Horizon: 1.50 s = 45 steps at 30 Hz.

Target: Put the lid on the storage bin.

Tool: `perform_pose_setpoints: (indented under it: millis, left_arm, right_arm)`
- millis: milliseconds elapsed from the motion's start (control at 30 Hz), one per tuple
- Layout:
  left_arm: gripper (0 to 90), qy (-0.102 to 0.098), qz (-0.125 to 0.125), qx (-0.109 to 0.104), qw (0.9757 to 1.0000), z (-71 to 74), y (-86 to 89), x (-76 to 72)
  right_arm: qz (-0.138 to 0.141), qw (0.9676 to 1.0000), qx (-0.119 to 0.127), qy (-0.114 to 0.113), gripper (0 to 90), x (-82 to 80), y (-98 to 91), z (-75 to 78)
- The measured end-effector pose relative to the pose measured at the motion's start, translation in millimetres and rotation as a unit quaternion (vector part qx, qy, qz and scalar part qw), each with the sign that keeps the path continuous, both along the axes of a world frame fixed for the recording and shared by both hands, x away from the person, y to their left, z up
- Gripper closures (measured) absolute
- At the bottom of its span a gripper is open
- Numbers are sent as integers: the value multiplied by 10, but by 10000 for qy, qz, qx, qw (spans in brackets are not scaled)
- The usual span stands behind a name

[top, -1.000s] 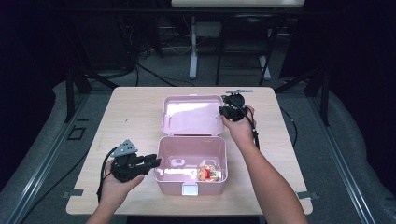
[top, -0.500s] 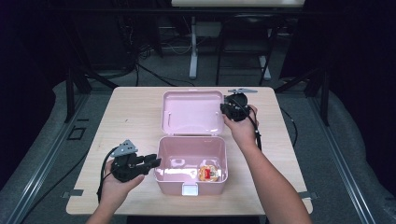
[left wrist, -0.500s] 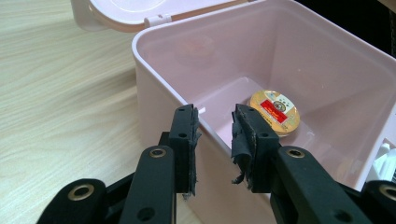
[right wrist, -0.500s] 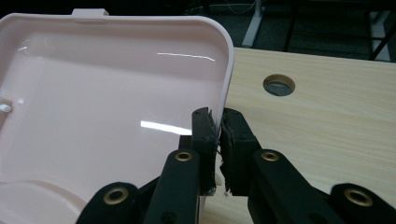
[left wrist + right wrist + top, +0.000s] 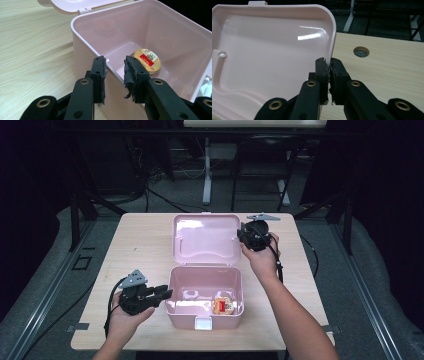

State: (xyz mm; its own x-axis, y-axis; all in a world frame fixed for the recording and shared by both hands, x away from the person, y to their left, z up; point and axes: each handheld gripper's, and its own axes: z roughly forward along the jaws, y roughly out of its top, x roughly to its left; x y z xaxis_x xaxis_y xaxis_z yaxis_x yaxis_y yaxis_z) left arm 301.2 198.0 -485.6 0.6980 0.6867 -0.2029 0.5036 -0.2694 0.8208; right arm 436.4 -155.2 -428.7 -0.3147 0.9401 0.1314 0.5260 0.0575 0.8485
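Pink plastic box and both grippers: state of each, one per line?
Pink plastic box: open, upright on the wooden table.
Hinged pink lid: swung back, its right edge pinched by the right gripper.
Round gold-and-red tin: lying flat on the box floor, near the right wall.
Left gripper: jaws straddling the box's left wall, pads not pressing.
Right gripper: shut on the lid's rim.

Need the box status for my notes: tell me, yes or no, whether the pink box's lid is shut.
No: the lid lies swung back behind the pink box, whose inside is exposed.
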Motion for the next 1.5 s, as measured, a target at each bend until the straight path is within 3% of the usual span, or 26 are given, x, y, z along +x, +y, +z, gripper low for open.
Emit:
perform_pose_setpoints:
  millis: [767, 1033, 1233, 1500]
  left_arm:
    - [693, -11, 51, -28, 10000, -7, -6, -4]
    - [689, -7, 57, -2, 10000, -4, -8, -3]
    - [689, 4, 73, -5, 10000, -2, -10, -5]
    - [678, 19, 127, -18, 9999, 3, -9, 17]
  right_arm:
    - [212, 9979, -69, -606, 863, -343, -23, 151]
    - [270, 9974, -12, -674, 870, -451, -33, 195]
    - [291, 9960, -103, -835, 870, -535, -32, 199]
    - [233, 9956, -79, -904, 871, -531, -19, 177]
